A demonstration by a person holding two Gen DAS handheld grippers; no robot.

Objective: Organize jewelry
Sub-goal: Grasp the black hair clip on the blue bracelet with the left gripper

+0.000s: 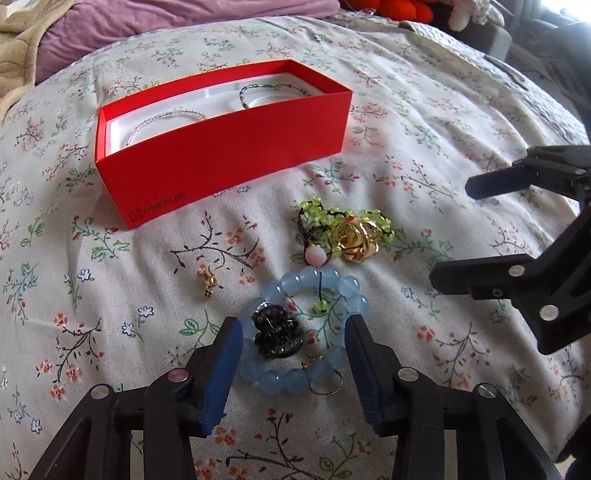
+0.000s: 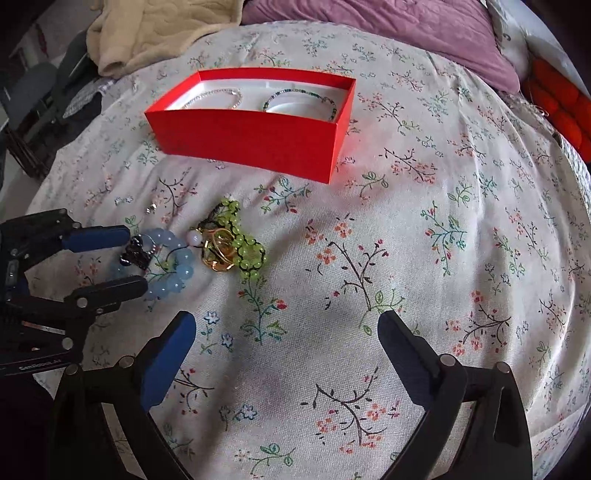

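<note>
A red box point(image 1: 221, 162) point(image 2: 255, 138) sits on the floral bedspread and holds a clear bead bracelet point(image 1: 162, 120) and a green bead bracelet point(image 1: 273, 90). In front of it lie a pale blue bead bracelet point(image 1: 314, 282) point(image 2: 181, 266), a black hair claw point(image 1: 275, 332) point(image 2: 135, 254) resting on it, a green bead bracelet point(image 1: 332, 218) point(image 2: 243, 240), gold rings point(image 1: 354, 242) point(image 2: 219, 251) and a small gold earring point(image 1: 208, 282). My left gripper point(image 1: 291, 354) point(image 2: 125, 258) is open with its jaws on either side of the blue bracelet and claw. My right gripper point(image 2: 288, 343) point(image 1: 454, 236) is open and empty over bare bedspread.
The floral bedspread point(image 2: 424, 229) covers the bed. A purple blanket point(image 2: 388, 26) and a beige blanket point(image 2: 155, 29) lie at the far edge. Red cushions point(image 2: 561, 107) sit at the right. A small silver piece point(image 2: 150, 209) lies left of the green bracelet.
</note>
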